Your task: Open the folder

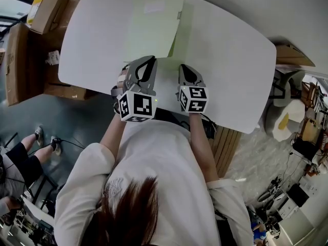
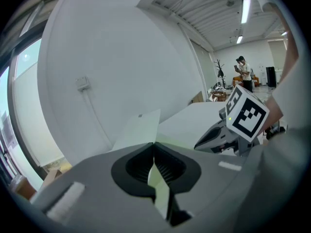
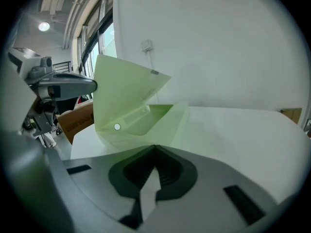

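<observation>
A pale green folder (image 1: 154, 24) lies on the white table (image 1: 230, 60), its top cover lifted at an angle off the lower sheet (image 1: 177, 42). My left gripper (image 1: 147, 60) is shut on the near edge of the raised cover (image 2: 141, 130); in the left gripper view a thin green sheet runs between the closed jaws of the left gripper (image 2: 154, 147). My right gripper (image 1: 185, 68) sits just to its right at the folder's near edge. In the right gripper view the right gripper (image 3: 154, 148) is shut with the lower sheet (image 3: 165, 125) between its jaws, and the folder gapes open ahead.
Cardboard boxes (image 1: 31, 50) stand against the table's left side. A white chair (image 1: 287, 86) is off the right end. A plain white wall (image 2: 112, 57) rises just beyond the table. A seated person's legs (image 1: 20, 158) show at lower left.
</observation>
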### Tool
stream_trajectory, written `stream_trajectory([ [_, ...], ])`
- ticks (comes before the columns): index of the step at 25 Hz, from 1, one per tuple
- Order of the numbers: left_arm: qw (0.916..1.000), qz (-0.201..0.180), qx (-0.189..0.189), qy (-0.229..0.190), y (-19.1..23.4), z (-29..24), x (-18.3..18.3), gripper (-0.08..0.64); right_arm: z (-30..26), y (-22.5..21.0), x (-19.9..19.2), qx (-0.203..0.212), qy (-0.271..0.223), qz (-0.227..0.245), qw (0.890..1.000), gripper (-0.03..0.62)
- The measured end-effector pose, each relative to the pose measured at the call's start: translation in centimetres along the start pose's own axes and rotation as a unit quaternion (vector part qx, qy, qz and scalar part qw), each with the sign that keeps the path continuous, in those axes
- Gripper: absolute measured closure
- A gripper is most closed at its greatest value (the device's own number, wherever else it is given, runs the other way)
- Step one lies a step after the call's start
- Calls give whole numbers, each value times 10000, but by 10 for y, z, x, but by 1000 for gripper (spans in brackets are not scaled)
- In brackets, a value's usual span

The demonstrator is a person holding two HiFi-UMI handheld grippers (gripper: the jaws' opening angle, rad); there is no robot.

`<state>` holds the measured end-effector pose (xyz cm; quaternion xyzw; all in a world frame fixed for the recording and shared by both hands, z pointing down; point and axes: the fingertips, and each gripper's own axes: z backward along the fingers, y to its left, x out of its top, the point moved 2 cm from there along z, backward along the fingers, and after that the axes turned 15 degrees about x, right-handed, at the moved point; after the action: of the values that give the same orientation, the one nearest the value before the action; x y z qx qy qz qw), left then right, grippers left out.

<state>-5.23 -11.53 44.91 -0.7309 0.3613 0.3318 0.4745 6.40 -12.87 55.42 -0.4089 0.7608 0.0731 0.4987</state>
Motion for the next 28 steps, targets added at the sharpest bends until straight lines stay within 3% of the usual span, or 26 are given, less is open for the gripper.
stream_trajectory([
  [12,9952,868,453,68,43,15,-3,549,1,1,4,-135,6,-24,9999,586],
  [28,9874,1325,867,35,90,30,-10,551,5,-2,6,-335,0,-76,9994,586],
])
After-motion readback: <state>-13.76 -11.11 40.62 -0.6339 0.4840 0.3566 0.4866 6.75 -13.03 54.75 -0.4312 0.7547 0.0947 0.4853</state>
